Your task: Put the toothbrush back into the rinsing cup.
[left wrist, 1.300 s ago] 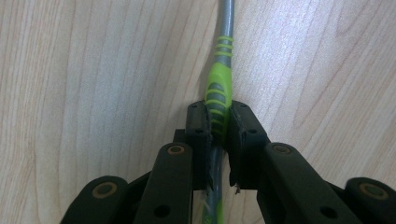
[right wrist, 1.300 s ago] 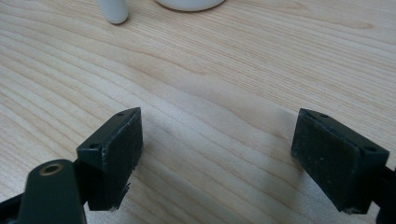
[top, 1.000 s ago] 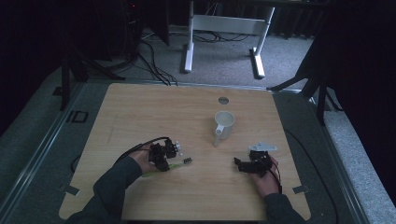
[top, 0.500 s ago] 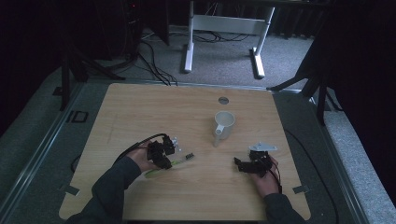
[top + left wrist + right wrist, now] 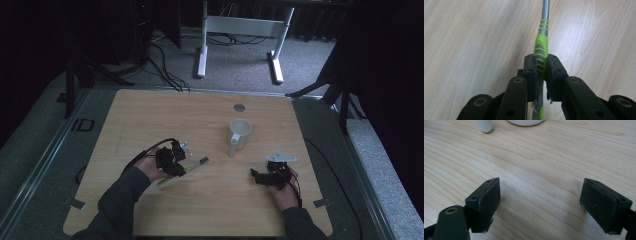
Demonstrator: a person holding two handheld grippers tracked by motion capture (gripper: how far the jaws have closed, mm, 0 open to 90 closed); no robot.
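A green and grey toothbrush is pinched between the jaws of my left gripper, its grey neck running away over the wood. In the high view the toothbrush sticks out rightward from the left gripper at the table's front left, its dark head near the middle. A white mug stands right of centre with its handle toward the front. My right gripper rests at the front right, jaws wide apart with bare wood between them. The mug's base and handle sit beyond it.
A small grey round disc is set into the wooden table near its far edge. Cables and a white desk frame lie on the floor beyond. Dark stands flank the table on both sides.
The left gripper has lifted and shifted the toothbrush slightly rightward, its head now farther toward the mug. The right gripper has stayed in place.
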